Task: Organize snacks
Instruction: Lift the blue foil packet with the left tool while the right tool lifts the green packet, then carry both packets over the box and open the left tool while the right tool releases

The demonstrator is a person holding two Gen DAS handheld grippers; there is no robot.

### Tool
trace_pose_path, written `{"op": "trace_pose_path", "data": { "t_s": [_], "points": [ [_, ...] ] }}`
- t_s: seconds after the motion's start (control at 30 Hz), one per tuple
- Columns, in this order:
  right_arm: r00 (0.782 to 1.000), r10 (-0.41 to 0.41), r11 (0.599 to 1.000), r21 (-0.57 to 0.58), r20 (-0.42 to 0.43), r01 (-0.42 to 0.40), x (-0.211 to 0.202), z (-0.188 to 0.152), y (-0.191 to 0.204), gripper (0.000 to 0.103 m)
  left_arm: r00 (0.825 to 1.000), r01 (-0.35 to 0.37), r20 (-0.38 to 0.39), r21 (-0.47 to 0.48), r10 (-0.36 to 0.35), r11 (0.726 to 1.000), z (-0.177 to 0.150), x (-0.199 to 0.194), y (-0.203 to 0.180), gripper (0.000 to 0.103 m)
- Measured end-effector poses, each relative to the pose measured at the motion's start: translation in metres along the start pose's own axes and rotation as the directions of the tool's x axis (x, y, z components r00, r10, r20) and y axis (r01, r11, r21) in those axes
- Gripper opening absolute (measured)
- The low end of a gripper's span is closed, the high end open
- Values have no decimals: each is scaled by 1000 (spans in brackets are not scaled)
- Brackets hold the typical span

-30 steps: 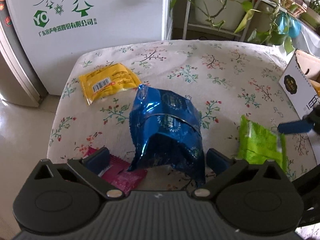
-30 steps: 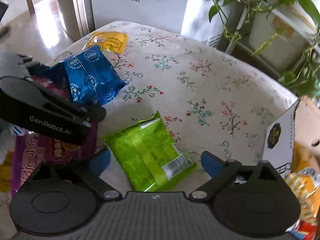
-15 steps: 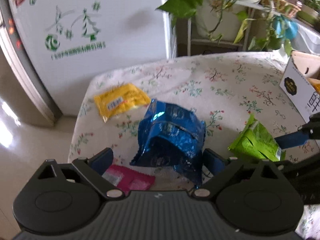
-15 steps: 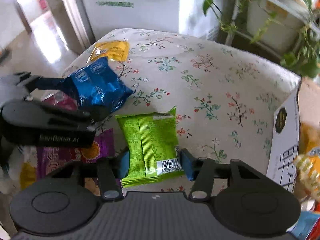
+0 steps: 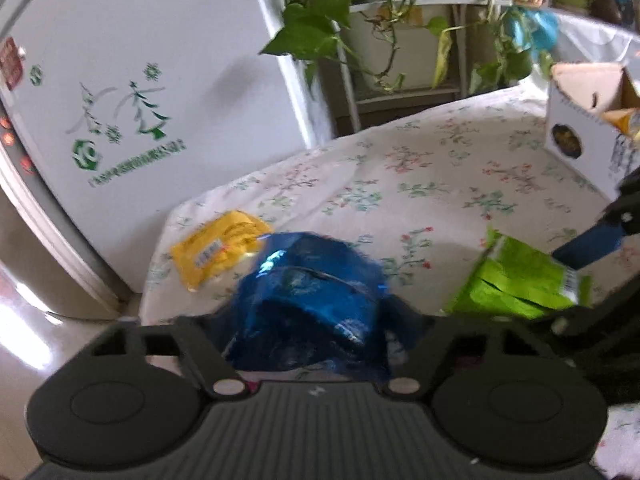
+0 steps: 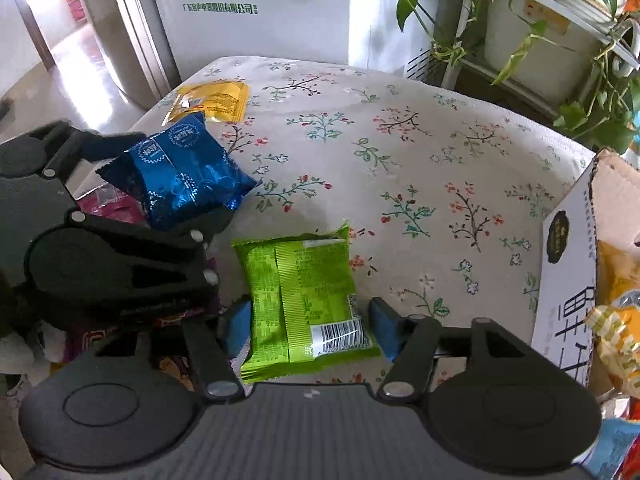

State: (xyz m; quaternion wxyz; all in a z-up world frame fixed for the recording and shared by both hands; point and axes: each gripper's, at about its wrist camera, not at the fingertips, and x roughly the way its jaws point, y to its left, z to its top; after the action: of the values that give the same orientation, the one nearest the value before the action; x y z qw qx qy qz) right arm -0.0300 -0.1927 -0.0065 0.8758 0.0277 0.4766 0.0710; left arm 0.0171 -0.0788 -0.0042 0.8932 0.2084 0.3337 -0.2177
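Note:
My left gripper is shut on a shiny blue snack bag and holds it above the floral tablecloth; the bag and the left gripper also show in the right wrist view. My right gripper is shut on a green snack packet, held lifted over the cloth; the packet shows in the left wrist view too. A yellow packet lies flat at the table's far left corner.
An open white cardboard box with yellow snack bags stands at the right edge. Magenta and purple packets lie under the left gripper. A white appliance and a plant rack stand behind the table.
My right gripper closed on the green packet and lifted it. My left gripper closed on the blue bag and raised it, tilting toward the box.

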Motion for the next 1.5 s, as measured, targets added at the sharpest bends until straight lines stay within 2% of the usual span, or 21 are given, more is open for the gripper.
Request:
{"op": "trace_pose_path", "data": {
  "t_s": [0.1, 0.37, 0.87, 1.27, 1.5],
  "points": [
    [1000, 23, 999, 42, 4, -23, -1, 1, -6, 60, 1000, 14, 22, -6, -14, 1000, 0, -4, 0, 62],
    [998, 39, 995, 87, 54, -44, -16, 7, -11, 59, 995, 17, 100, -38, -13, 999, 10, -24, 4, 62],
    [985, 0, 993, 118, 170, -20, -55, 19, -15, 60, 981, 39, 195, -111, -17, 993, 26, -59, 12, 62],
    [961, -39, 971, 236, 273, -27, -107, 6, -29, 60, 980, 88, 191, -217, -46, 972, 10, -96, 14, 62],
    [941, -100, 948, 318, 324, -9, -139, -8, -55, 60, 970, 146, 224, -206, -99, 968, 14, -117, -7, 62]
  ]
}}
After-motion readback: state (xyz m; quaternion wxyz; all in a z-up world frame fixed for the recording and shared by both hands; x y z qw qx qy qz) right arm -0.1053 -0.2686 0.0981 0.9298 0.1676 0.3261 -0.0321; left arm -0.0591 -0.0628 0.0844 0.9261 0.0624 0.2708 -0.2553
